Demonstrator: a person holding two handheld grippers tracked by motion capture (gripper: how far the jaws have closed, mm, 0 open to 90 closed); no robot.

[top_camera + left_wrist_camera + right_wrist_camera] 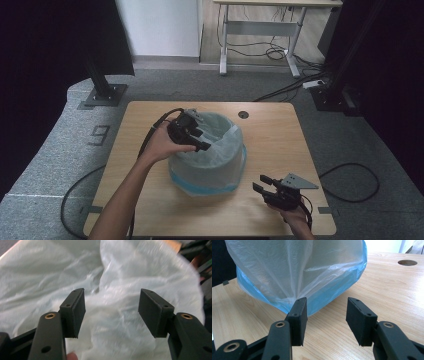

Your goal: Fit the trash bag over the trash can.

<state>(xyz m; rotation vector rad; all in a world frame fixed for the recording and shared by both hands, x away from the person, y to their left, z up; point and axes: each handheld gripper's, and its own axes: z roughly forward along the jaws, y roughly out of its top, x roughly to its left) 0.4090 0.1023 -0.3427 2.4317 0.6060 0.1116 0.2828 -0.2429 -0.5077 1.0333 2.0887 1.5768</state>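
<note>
Bin liner (220,131) over a bucket, both grippers parted and empty.
Thin, soft, slippery film: left gripper (200,142) should pinch a rim fold; right gripper (263,186) waits.

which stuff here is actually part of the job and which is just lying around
Part of the job:
- round bin lined with a thin white-and-blue plastic bag
- left gripper, open over the bag's rim
- right gripper, open, on the table beside the bin

Just lying about:
- light wooden table
- white-legged desk
- black floor cables
</note>
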